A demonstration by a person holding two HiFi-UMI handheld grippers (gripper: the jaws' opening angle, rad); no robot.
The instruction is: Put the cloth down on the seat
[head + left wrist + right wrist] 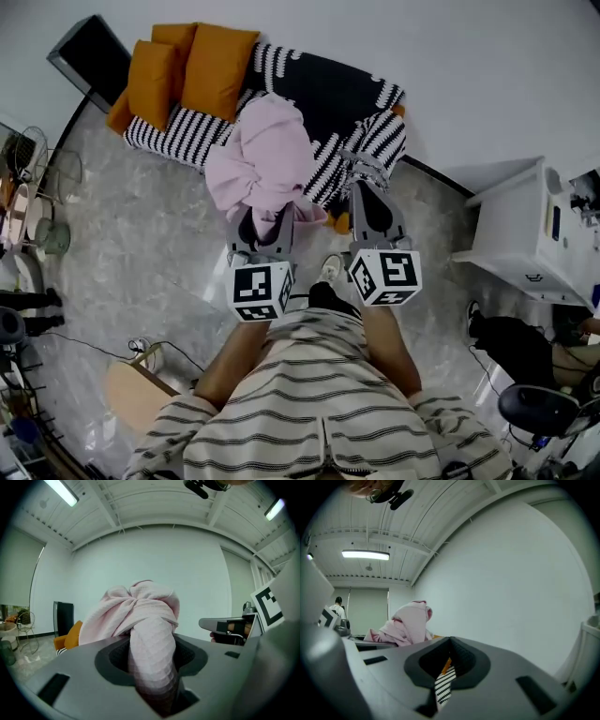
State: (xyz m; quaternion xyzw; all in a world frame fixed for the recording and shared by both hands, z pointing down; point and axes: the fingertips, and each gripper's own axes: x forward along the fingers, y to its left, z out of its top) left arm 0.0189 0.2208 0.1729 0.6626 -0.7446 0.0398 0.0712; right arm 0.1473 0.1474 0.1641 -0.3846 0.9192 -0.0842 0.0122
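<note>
The pink waffle-textured cloth (pixel 262 159) is bunched into a loose mound, and the left gripper (pixel 262 227) holds it. In the left gripper view a thick fold of it (pixel 152 658) fills the gap between the jaws, which are clamped onto it while the rest billows up above them. From the head view the mound hangs over the near edge of the low sofa with its black-and-white striped cover (pixel 328 89). Whether it touches the seat I cannot tell.

The right gripper (pixel 367 187) is just right of the left one and points the same way, with its tip over the sofa's right end. Its jaws are drawn almost together, leaving only a thin slit. Through that slit, in its own view, a strip of striped fabric and a sliver of orange show, and nothing appears pinched. The cloth (pixel 405 623) shows off to the left in that view.

Two orange cushions (pixel 202 70) lie at the far left end of the sofa, well apart from the cloth. A dark flat panel (pixel 89 61) leans beyond them. The floor is pale grey marble-patterned tile (pixel 159 225) — and a white cabinet (pixel 516 234) stands at the right.
</note>
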